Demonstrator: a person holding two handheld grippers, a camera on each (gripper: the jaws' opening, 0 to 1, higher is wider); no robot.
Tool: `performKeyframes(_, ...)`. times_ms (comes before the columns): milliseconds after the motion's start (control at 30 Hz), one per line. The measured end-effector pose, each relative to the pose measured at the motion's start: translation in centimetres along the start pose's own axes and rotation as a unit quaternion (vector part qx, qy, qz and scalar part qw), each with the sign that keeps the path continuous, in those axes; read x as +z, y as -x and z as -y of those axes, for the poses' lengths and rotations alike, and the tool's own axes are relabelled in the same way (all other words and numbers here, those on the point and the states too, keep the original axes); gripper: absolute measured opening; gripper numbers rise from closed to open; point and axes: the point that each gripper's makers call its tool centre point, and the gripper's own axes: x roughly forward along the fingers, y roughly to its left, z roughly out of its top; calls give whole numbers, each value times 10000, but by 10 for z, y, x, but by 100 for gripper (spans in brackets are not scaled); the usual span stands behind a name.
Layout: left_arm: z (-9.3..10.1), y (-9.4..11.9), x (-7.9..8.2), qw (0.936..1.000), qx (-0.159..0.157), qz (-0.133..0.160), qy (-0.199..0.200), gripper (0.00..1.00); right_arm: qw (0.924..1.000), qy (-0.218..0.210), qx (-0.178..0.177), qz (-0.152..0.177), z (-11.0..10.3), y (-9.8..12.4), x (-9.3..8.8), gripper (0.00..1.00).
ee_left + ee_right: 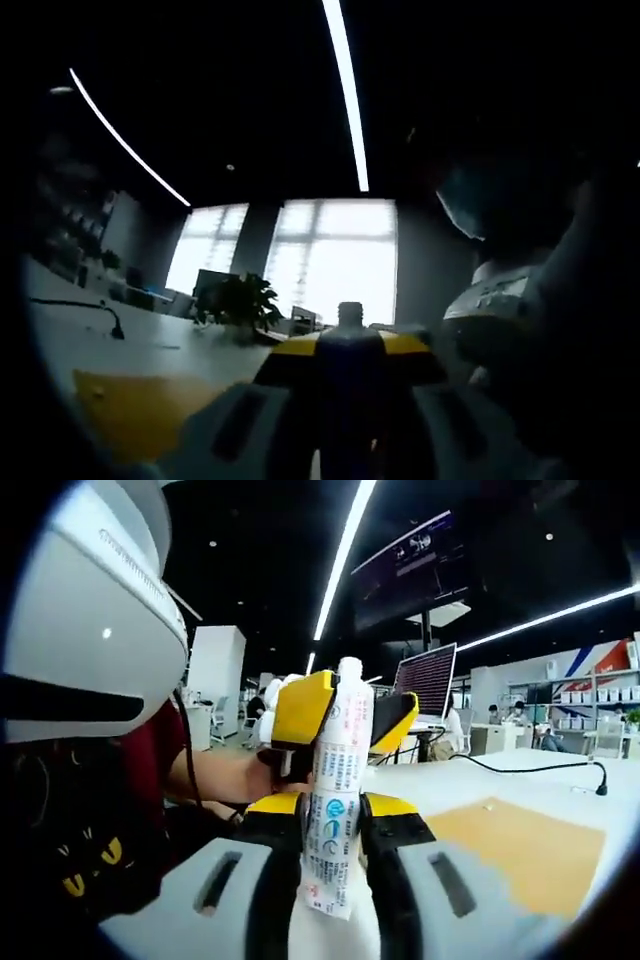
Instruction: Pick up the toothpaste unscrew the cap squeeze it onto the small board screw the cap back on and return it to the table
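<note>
The white toothpaste tube [335, 810] stands upright in the right gripper view. My right gripper [335, 805] is shut on its lower part with the yellow jaw tips. My left gripper [345, 715] comes in from behind and is shut on the tube's upper part, just under its white top end [350, 670]. In the dim left gripper view the tube [349, 370] looks dark between my left gripper's [350, 345] yellow tips, with its small end [349, 313] sticking up. I cannot tell whether the cap is tight. The yellow small board [530, 850] [130, 405] lies flat on the white table.
A person in a white headset [90, 630] and dark shirt fills the left of the right gripper view, a hand [220, 775] on my left gripper. A monitor [430, 680] and a gooseneck microphone [598, 775] stand on the table [480, 780]. A potted plant [240, 300] stands before the windows.
</note>
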Motion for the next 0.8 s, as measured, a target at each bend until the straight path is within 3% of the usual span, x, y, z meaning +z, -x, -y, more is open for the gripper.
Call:
performKeyframes(433, 0, 3, -8, 9997, 36, -253, -40, 19, 9995, -168, -168, -223, -2, 3, -7, 17)
performKeyframes(567, 0, 3, -7, 9997, 61, -222, -60, 19, 9997, -59, -200, -107, -1, 4, -6, 20)
performKeyframes(633, -1, 3, -9, 9997, 68, -239, -7, 19, 9988, -388, -162, -258, -2, 5, -11, 22)
performKeyframes(700, -3, 4, -6, 9998, 120, -158, -53, 19, 9978, -431, -146, -491, -2, 3, -22, 28)
performKeyframes(800, -5, 5, 0, 9999, 144, -36, 76, 19, 9978, -371, -164, -530, -3, -1, -27, 27)
